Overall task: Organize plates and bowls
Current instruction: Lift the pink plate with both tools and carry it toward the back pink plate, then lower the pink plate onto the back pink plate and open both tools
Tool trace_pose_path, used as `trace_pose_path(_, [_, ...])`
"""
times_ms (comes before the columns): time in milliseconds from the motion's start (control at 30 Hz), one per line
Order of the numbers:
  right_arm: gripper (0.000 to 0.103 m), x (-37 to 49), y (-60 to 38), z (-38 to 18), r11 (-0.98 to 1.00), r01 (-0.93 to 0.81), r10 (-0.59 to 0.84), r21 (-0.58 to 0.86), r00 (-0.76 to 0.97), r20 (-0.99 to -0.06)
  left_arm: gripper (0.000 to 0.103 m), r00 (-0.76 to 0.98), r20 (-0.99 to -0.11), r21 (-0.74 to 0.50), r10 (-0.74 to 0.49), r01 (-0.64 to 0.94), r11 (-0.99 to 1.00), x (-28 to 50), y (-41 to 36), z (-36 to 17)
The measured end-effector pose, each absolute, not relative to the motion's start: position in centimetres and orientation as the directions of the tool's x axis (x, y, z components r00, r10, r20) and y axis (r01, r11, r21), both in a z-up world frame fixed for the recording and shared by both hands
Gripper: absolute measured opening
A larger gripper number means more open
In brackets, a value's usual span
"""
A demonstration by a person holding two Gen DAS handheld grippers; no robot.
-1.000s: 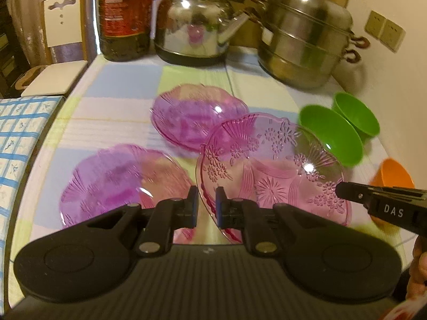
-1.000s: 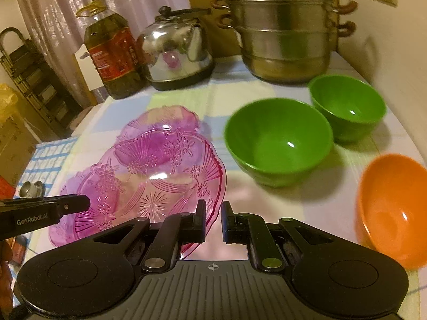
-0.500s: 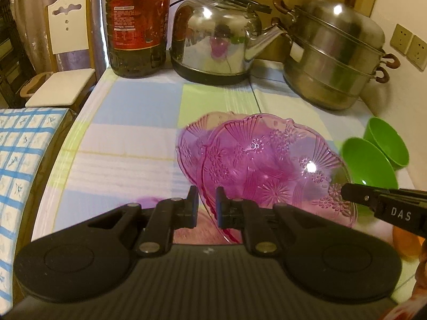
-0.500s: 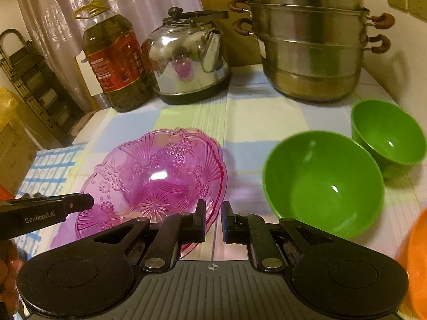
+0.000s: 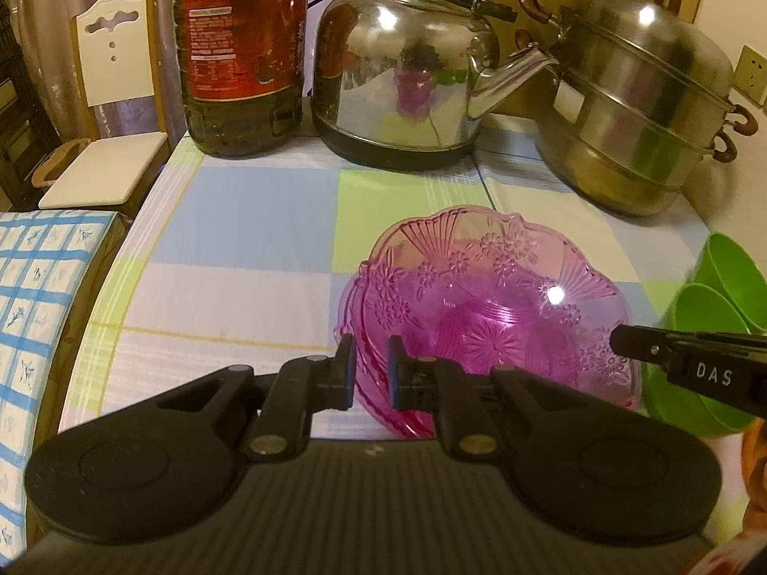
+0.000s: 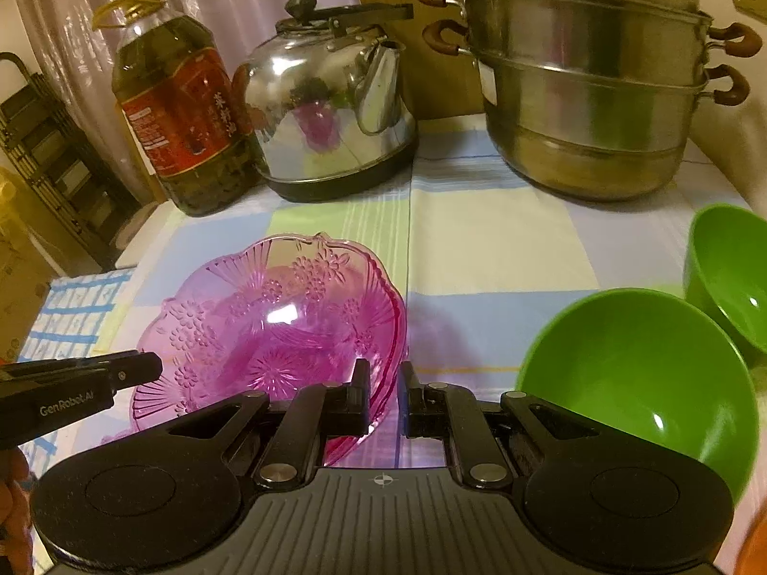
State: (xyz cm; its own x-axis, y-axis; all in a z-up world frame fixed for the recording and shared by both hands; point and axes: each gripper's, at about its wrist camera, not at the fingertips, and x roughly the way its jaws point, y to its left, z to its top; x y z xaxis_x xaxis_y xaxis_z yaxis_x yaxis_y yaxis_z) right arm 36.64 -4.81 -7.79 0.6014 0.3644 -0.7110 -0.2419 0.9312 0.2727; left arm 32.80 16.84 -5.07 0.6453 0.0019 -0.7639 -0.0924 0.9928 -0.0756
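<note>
Left view: left tool (image 5: 370, 370) clenched on near-left rim of pink plate (image 5: 484, 306), carried over the tabletop (image 5: 239, 220), seemingly above another pink plate. Lower level; release both sides together.

Right view: right tool (image 6: 383, 395) clenched on near-right rim. Green bowl (image 6: 637, 373) close beside; keep clear.
</note>
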Motion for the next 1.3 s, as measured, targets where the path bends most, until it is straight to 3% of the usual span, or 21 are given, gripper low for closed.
trace_pose_path(933, [0.012,38.9,-3.3,-10.8,0.940,-0.243,0.339,0.239,0.583,-0.739,0.012,0.623,-0.782,-0.038,0.022,-0.083,0.996,35.4,17.3,-8.3])
trace_pose_path(1033, [0.012,38.9,-3.2,-10.9,0.940,-0.241,0.340,0.243,0.583,-0.737,0.013,0.623,-0.782,-0.034,0.026,-0.084,0.996,35.5,17.4,-8.4])
trace_pose_path(1067, [0.012,38.9,-3.2,-10.9,0.938,-0.243,0.344,0.247,0.582,-0.737,0.018,0.631,-0.776,-0.032,0.029,-0.086,0.996,35.5,17.4,-8.4])
trace_pose_path(1167, [0.016,38.9,-3.3,-11.1,0.939,-0.233,0.342,0.252,0.585,-0.735,0.023,0.643,-0.765,-0.027,0.041,-0.095,0.995,35.2,17.4,-8.2])
trace_pose_path(1300, [0.033,38.6,-3.6,-10.6,0.935,-0.231,0.353,0.268,0.600,-0.718,0.023,0.654,-0.755,-0.039,0.040,-0.106,0.994,34.7,17.7,-7.7])
